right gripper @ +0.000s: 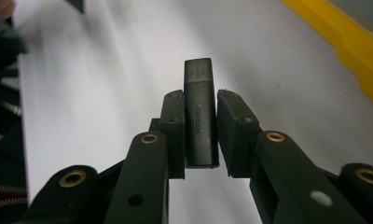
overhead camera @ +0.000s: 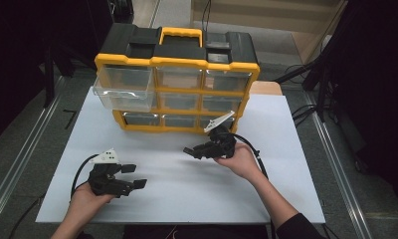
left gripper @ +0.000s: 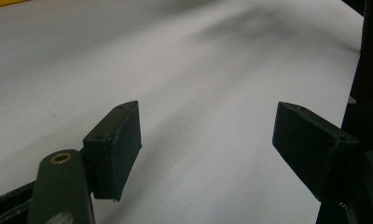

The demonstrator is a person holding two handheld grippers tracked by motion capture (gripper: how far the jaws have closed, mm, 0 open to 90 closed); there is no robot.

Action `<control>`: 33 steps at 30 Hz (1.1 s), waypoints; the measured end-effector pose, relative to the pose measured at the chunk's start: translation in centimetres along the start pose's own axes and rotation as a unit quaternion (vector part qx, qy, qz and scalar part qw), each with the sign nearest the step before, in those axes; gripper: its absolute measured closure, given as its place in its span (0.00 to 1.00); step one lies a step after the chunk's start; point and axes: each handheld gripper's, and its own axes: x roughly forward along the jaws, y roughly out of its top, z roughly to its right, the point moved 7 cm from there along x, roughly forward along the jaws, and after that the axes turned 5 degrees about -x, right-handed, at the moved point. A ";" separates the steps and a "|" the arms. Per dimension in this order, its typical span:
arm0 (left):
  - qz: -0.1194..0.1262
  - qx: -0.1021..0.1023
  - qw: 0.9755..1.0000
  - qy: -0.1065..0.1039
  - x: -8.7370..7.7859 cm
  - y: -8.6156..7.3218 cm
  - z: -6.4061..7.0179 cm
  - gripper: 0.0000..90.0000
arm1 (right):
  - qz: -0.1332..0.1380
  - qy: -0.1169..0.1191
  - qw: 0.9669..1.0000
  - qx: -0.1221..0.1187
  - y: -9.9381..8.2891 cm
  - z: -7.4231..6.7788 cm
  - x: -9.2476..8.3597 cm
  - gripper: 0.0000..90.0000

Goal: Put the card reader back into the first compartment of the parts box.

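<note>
My right gripper (right gripper: 199, 119) is shut on a small dark grey stick-shaped device (right gripper: 199, 109) with faint lettering on its side; its tip pokes out beyond the pads. In the high view the right gripper (overhead camera: 191, 151) hovers above the white table (overhead camera: 187, 189), in front of the yellow and black drawer organizer (overhead camera: 177, 84), pointing left. My left gripper (overhead camera: 135, 177) rests low at the table's front left, open, pointing right. Its pads (left gripper: 114, 149) stand wide apart over bare white surface.
The organizer's top-left clear drawer (overhead camera: 122, 87) is pulled out toward me; the other drawers sit closed. A yellow edge of the organizer (right gripper: 343, 42) lies to the right in the right gripper view. Cables trail from both grippers toward the front edge.
</note>
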 end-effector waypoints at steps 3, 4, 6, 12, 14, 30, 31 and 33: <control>0.001 0.000 1.000 0.000 0.0 0.0 0.0 0.28 | -0.011 0.019 1.000 -0.022 0.0 -0.5 -0.8 0.79; 0.001 0.000 1.000 0.000 0.0 0.0 0.0 0.28 | -0.011 0.019 1.000 -0.022 0.0 -0.5 -0.8 0.79; 0.001 -0.001 1.000 -0.001 0.0 0.0 0.0 0.28 | -0.016 0.027 0.999 -0.034 0.0 -0.8 -1.2 0.79; 0.002 -0.005 1.000 0.002 0.0 0.0 -0.2 0.28 | -0.024 0.051 0.998 -0.042 0.4 -1.6 -1.9 0.79; 0.003 -0.006 1.000 0.002 0.0 0.0 -0.2 0.28 | -0.023 0.055 0.997 -0.045 0.4 -1.7 -1.9 0.79; 0.001 -0.005 1.000 0.000 0.1 0.0 -0.2 0.28 | -0.037 0.079 0.993 -0.080 3.1 -2.6 -3.2 0.79; 0.002 -0.007 1.000 -0.001 0.1 0.0 -0.2 0.28 | -0.037 0.080 0.993 -0.082 3.5 -2.7 -3.5 0.79; 0.001 -0.006 1.000 0.000 0.1 0.0 -0.3 0.28 | -0.038 0.077 0.993 -0.083 3.9 -2.7 -3.8 0.79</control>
